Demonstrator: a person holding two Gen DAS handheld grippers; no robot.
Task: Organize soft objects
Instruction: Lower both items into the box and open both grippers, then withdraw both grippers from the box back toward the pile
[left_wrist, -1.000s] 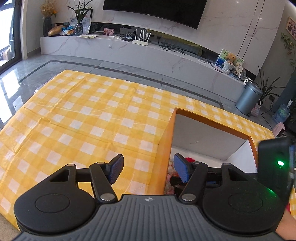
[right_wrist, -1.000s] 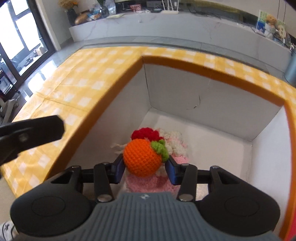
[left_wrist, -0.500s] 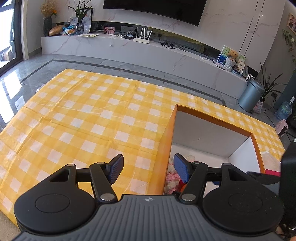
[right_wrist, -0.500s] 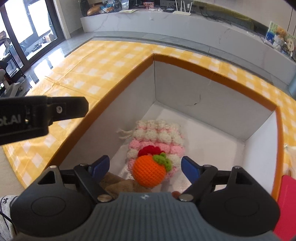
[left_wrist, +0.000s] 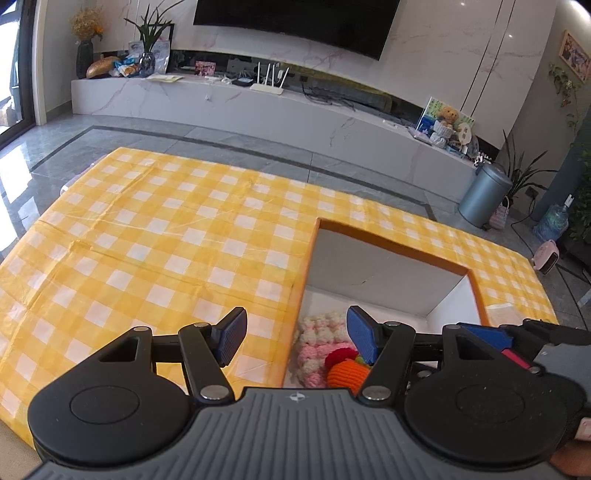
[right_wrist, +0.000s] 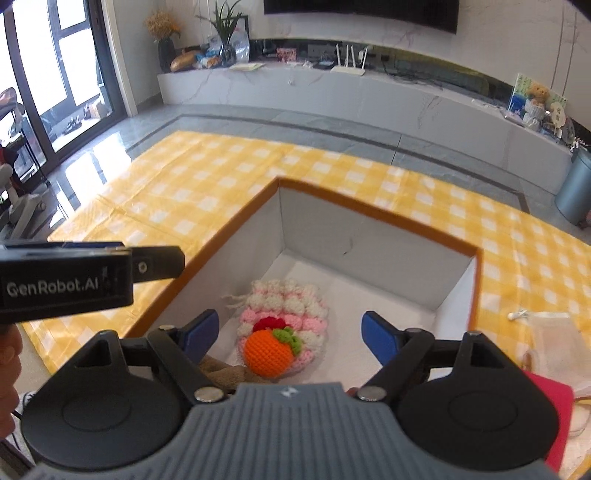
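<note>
My right gripper (right_wrist: 290, 334) hangs spread, empty, above the crocheted orange (right_wrist: 269, 352) in the box (right_wrist: 376, 218). Left gripper (left_wrist: 293, 338) spread too, straddling the rim at 9 o'clock; dipping it risks shoving the box

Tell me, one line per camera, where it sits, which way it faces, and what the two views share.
Left wrist: on the left gripper, facing across the checked tablecloth toward the TV wall; open fingers and the right gripper's edge show.
Right wrist: on the right gripper, looking down into the box; open fingers and the left gripper show.
Shared: the box, the orange crochet ball and the pink-and-white knit piece.
</note>
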